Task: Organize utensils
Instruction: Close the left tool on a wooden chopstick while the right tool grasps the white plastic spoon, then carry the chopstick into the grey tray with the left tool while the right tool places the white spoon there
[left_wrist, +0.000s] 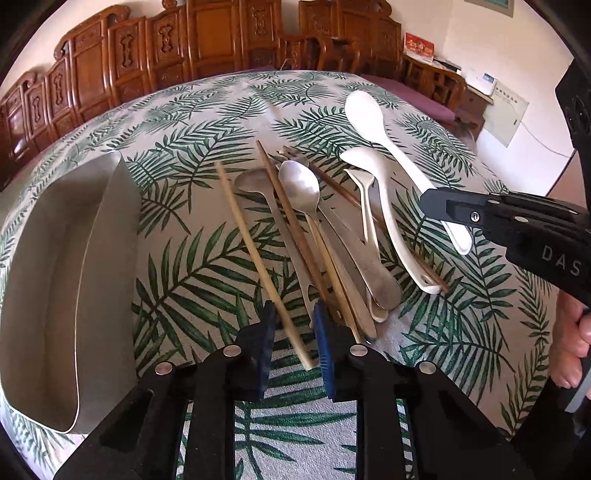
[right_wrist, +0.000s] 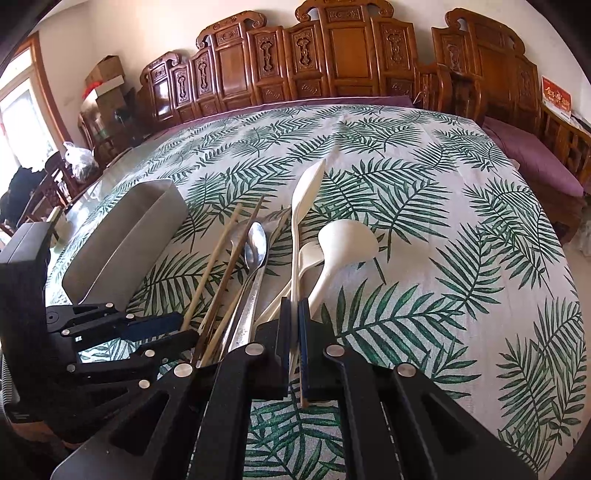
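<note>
While the grey rectangular metal bin (left_wrist: 74, 280) is sitting at the left on the leaf-print tablecloth (left_wrist: 207, 122), your left gripper (left_wrist: 293, 345) is standing narrowly open around the pale bamboo chopstick (left_wrist: 255, 251) in the utensil pile, pads apparently not pressing it. Further right, your right gripper (right_wrist: 294, 325) is pinching the long white plastic spoon (right_wrist: 303, 199) by its handle.
</note>
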